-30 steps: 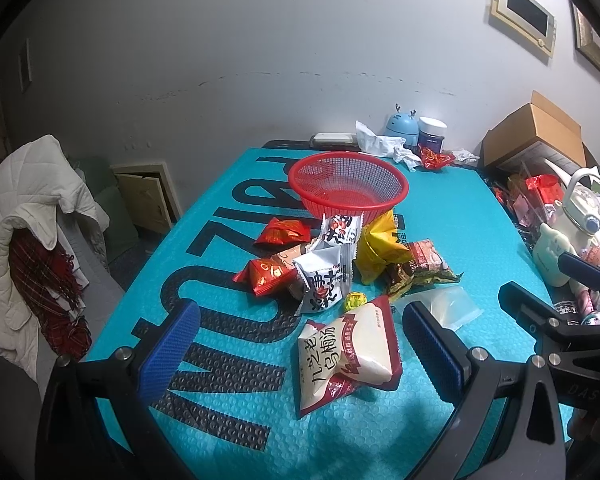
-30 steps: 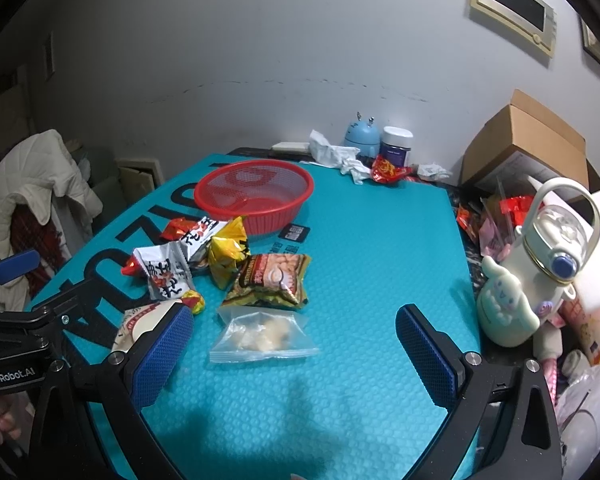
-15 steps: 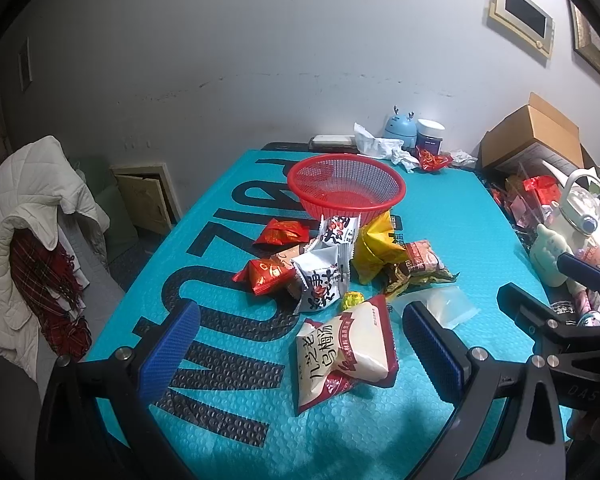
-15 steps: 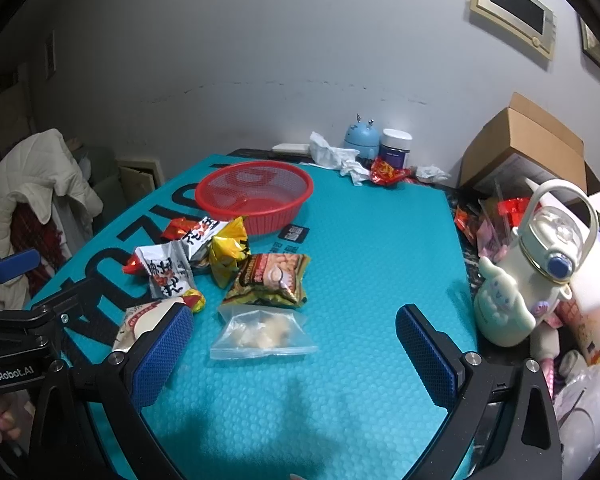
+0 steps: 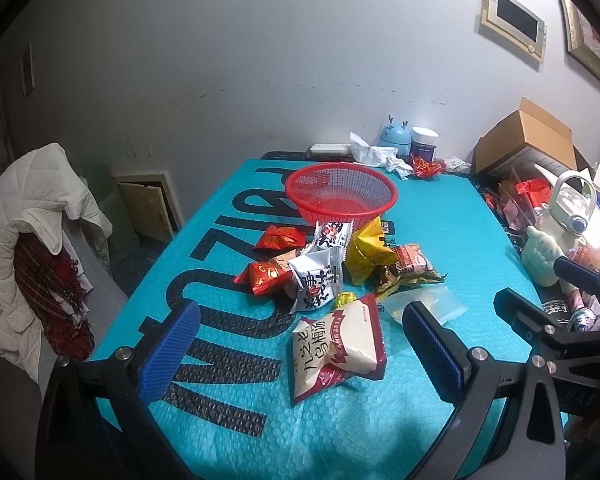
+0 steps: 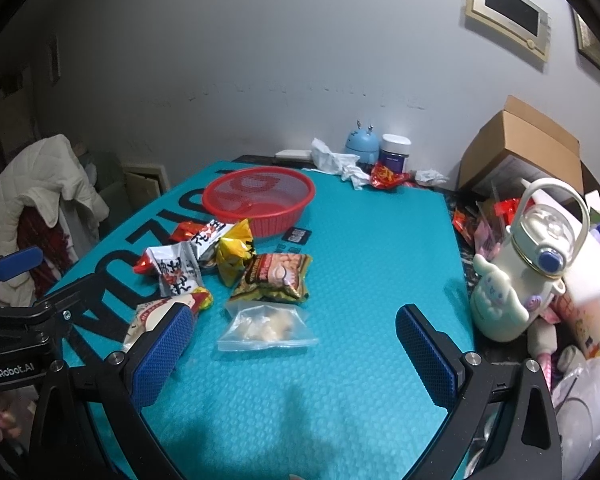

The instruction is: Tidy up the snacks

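Two hand-held tools hover over a teal-covered worktop [image 6: 380, 264] strewn with snack packets. The left tool [image 5: 300, 344] has its blue-padded fingers [image 5: 168, 350] spread wide and holds nothing; a white-and-red packet [image 5: 340, 344] with large printed characters lies flat on the worktop between them. Just ahead of that packet sits a small yellow wrapped candy [image 5: 345, 299], and beyond it a loose heap: a white packet [image 5: 316, 278], two red packets [image 5: 265, 276], a crumpled yellow bag [image 5: 366, 254] and a brown peanut packet [image 5: 412, 266]. A red mesh basket [image 5: 342, 194] stands upright farther ahead of the left tool, behind the heap; it appears to hold nothing, though its floor is hard to read through the mesh.

The right tool [image 6: 296, 348] is likewise spread apart and empty-handed. A clear zip bag [image 6: 266, 326] of pale pieces lies just ahead of it, nearer its left finger, with the peanut packet touching the bag's far edge. Off to the right tool's right, at the worktop's edge, stands a cream kettle-shaped bottle [image 6: 532, 264], with a cardboard box [image 6: 520, 144] behind. A white jacket [image 5: 36, 216] hangs over a chair well to the left tool's left.
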A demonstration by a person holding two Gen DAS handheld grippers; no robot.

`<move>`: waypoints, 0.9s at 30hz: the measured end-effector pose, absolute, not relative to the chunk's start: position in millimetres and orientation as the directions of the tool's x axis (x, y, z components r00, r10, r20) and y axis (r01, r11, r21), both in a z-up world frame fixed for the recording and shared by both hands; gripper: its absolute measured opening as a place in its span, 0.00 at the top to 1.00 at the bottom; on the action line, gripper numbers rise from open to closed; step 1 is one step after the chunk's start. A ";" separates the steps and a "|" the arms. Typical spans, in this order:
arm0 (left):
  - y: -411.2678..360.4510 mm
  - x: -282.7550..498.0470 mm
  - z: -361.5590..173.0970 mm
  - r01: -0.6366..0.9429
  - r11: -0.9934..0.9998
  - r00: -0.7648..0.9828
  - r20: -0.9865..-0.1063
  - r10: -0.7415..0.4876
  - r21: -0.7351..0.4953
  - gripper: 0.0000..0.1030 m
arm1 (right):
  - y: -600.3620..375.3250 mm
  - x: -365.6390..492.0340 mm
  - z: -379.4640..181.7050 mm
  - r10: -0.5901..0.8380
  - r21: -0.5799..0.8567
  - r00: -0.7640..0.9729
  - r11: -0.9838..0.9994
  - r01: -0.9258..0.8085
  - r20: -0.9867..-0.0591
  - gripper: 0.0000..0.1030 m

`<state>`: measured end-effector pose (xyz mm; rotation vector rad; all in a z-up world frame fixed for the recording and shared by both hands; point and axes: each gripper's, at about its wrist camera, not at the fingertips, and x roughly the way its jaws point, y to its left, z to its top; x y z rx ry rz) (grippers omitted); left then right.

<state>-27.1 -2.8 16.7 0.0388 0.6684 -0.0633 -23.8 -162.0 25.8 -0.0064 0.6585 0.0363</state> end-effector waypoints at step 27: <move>17.9 -25.5 -16.1 0.092 0.995 0.721 -0.686 -0.098 -0.045 0.00 | -147.9 -17.1 -7.0 0.170 0.093 0.719 0.985 -0.146 -0.674 0.00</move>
